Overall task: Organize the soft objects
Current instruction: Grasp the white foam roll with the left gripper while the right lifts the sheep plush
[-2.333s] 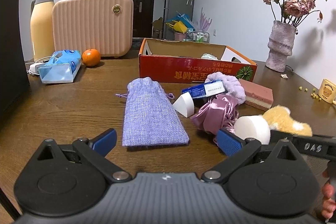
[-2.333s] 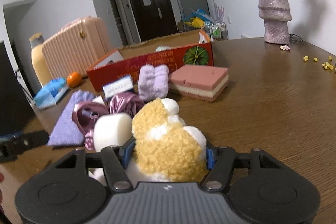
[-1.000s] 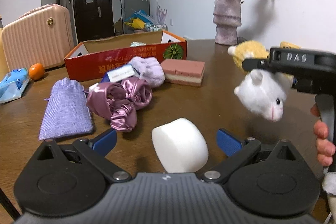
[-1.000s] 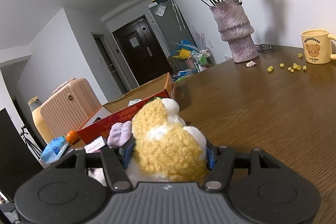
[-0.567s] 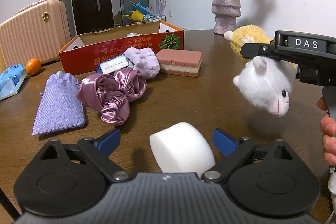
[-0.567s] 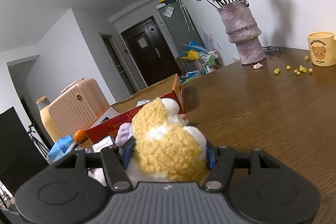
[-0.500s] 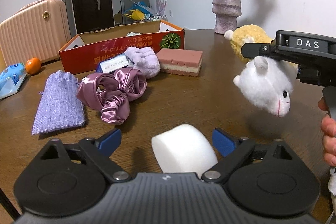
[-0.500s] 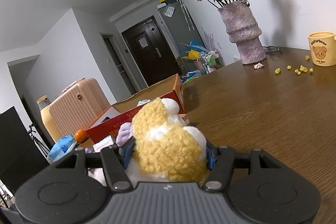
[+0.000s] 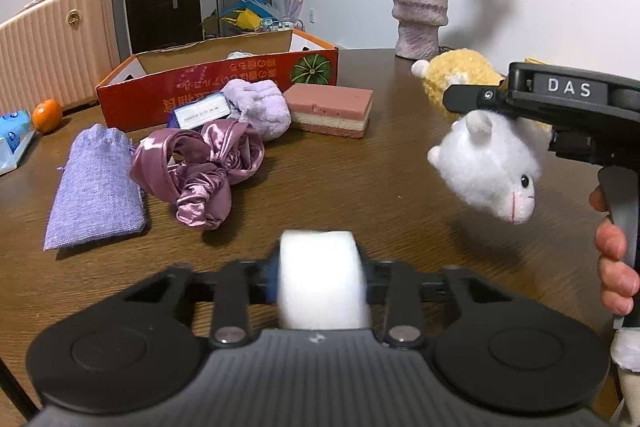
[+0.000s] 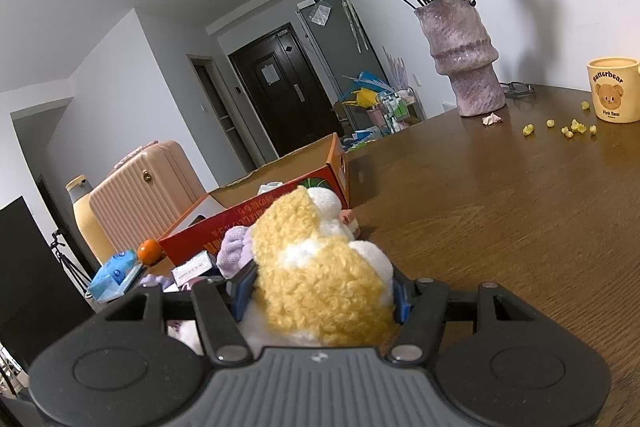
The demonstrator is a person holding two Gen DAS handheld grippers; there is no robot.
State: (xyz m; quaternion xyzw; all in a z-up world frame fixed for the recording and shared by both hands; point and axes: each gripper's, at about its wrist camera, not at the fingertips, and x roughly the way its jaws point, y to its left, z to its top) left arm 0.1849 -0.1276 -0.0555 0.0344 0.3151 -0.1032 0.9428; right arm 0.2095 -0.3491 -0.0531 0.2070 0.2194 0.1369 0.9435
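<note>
Leftmost, relative to the red cardboard box on the wooden table: a lilac drawstring pouch lies in front of its left end, a satin scrunchie just right of the pouch. Purple fluffy cloth and pink layered sponge sit against the box front. Left gripper: jaws have just been closing, now pinching the white foam cylinder. Right of the box, the right gripper is clamped on a yellow-and-white plush toy, off the table.
</note>
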